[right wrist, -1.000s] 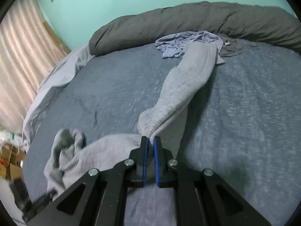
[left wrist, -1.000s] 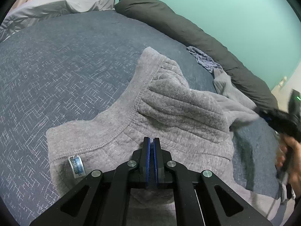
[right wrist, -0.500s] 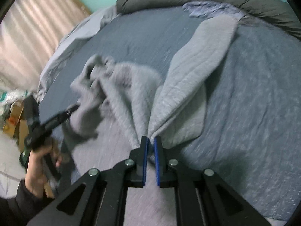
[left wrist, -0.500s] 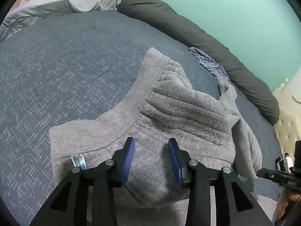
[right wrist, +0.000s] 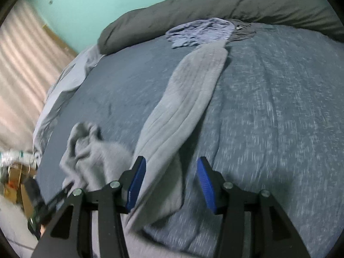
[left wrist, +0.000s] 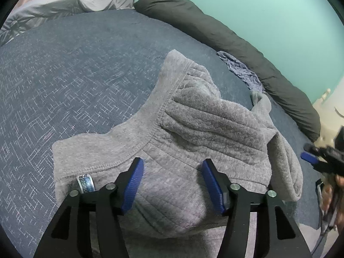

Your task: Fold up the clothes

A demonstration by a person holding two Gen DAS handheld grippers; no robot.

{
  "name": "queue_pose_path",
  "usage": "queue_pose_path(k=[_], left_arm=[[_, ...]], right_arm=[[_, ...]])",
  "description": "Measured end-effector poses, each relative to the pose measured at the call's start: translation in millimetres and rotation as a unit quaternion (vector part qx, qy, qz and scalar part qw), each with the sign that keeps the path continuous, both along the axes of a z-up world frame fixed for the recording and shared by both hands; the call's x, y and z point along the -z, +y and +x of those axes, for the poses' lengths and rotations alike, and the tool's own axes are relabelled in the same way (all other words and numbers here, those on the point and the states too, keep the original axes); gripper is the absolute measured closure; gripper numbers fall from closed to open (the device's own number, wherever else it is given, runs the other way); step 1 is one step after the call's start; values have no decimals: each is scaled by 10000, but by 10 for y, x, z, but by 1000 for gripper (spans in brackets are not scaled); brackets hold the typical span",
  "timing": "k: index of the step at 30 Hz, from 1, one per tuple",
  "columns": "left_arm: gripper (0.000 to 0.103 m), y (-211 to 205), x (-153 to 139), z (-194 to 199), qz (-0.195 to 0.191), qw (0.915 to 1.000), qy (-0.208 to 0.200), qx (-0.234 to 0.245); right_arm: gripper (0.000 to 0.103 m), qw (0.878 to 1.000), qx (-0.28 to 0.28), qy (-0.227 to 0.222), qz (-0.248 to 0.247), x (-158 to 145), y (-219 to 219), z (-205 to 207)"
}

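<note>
Both of your grippers stood released, jaws having just been opening. Your left gripper (left wrist: 172,185) hung over the grey garment (left wrist: 193,133), its blue pads apart and pressing nothing; a label (left wrist: 86,184) showed at the hem just left of the left pad. The garment lay bunched on the blue bedspread (left wrist: 64,81). Your right gripper (right wrist: 169,185) had a grey sleeve (right wrist: 182,107) lying loose between its jaws, nearer the left pad; whether it touched that pad could not be told. The sleeve ran away across the bed toward a crumpled blue cloth (right wrist: 200,32). Beyond lay a dark bolster (right wrist: 236,4) against the green wall (right wrist: 96,0).
</note>
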State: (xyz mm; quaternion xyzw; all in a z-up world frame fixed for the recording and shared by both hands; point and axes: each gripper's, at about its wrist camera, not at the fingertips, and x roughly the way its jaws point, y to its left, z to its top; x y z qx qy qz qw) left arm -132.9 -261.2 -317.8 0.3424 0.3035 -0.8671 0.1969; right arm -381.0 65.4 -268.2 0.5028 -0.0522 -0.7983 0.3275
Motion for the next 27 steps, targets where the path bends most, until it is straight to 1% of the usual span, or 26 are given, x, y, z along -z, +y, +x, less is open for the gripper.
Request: queue_pose_path(k=[1, 2, 6, 12, 14, 15, 16, 18, 20, 25, 27], left_arm=[[38, 0, 3, 7, 1, 10000, -3, 6], [38, 3, 6, 10, -5, 10000, -10, 14], [34, 10, 20, 8, -17, 10000, -28, 46], [34, -6, 34, -25, -25, 10000, -43, 56], [34, -3, 35, -21, -40, 10000, -51, 58], [34, 0, 35, -19, -47, 10000, -54, 59], [34, 0, 35, -20, -51, 10000, -55, 60], [34, -1, 34, -30, -49, 10000, -56, 63], [34, -2, 33, -40, -51, 10000, -55, 64], [34, 20, 25, -52, -157, 9998, -94, 91], [34, 32, 20, -59, -204, 9997, -93, 94]], right_arm=[[43, 9999, 9, -151, -8, 63, -44, -84], [41, 9996, 5, -296, -12, 116, -70, -167], [40, 9973, 184, -705, -18, 345, -204, -415], [40, 9943, 286, -983, -288, 523, -325, -569], [56, 9946, 248, -928, -387, 517, -333, -553], [69, 9954, 196, -846, -415, 490, -333, -528], [79, 9964, 137, -731, -412, 455, -333, -497], [91, 9977, 23, -554, -383, 386, -327, -447], [96, 9986, -21, -365, -390, 299, -278, -386], [97, 9980, 25, 57, -622, 16, 5, -180], [97, 9979, 57, 158, -633, -73, 169, -80]])
